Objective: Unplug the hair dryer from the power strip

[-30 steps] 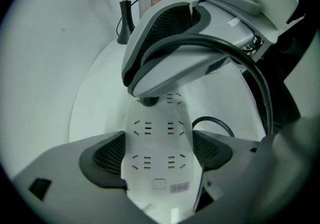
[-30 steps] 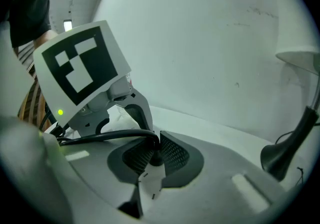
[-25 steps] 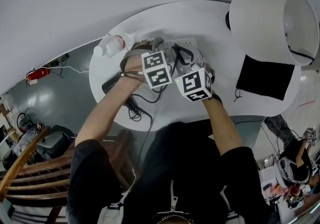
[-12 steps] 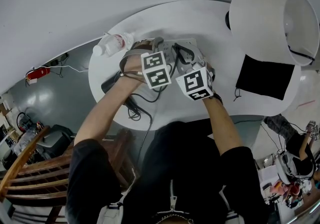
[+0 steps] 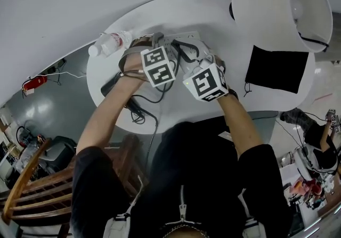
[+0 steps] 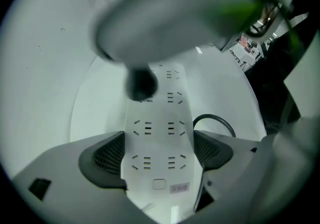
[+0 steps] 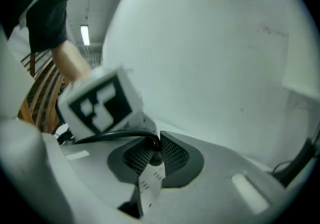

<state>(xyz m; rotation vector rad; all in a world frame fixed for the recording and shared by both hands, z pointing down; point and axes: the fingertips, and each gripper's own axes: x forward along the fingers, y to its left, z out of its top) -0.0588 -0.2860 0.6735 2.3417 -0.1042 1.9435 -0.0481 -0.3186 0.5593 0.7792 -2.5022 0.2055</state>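
The white power strip [image 6: 159, 133] lies on the round white table [image 5: 213, 8], and my left gripper [image 6: 157, 154] is shut on it, one pad on each long side. My right gripper [image 7: 150, 157] is shut on the black plug [image 7: 154, 154], which carries a white tag; its cable [image 7: 110, 135] runs off to the left. In the left gripper view the plug [image 6: 141, 83] is a blurred dark blob just over the strip's sockets, under the right gripper's body. In the head view both marker cubes [image 5: 157, 66] cover the jaws. A dark object [image 5: 109, 84], likely the hair dryer, lies at the table's left, with its cable [image 5: 139, 110] beside it.
A plastic water bottle [image 5: 109, 43] lies at the table's far left edge. A large white lamp shade [image 5: 279, 10] rises at the right, with a black square cloth [image 5: 277, 69] below it. A wooden chair [image 5: 32, 189] stands off the table's left front.
My right gripper has risen a little with the plug in it, away from the left gripper. The left gripper stays clamped on the strip. The head view has shifted slightly.
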